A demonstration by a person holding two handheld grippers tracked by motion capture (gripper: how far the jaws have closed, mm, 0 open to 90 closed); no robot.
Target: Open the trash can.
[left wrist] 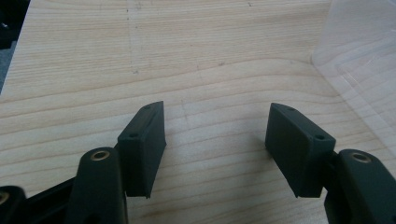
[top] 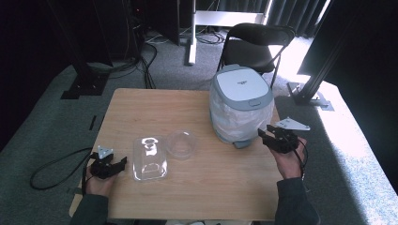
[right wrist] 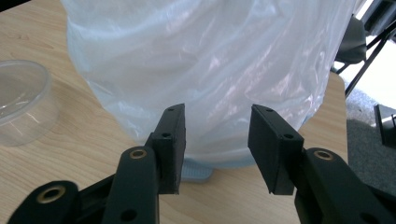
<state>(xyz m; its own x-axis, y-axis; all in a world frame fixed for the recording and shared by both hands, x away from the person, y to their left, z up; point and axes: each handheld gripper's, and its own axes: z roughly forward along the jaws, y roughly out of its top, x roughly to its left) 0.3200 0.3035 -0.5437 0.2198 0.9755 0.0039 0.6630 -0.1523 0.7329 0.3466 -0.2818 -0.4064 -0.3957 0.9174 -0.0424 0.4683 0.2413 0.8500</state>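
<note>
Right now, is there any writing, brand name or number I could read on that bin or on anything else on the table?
Bin lid: a small dark mark near its far edge, likely a brand, too small and blurred to read.
Plastic bag around the bin: no print visible.
Clear rectangular container and clear round cup: no labels visible.
Left gripper and right gripper: no markings visible.

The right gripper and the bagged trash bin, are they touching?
Apart. In the right gripper view, the right gripper is open, and bare wooden table shows between its fingers and the trash bin, with nothing between them.
</note>
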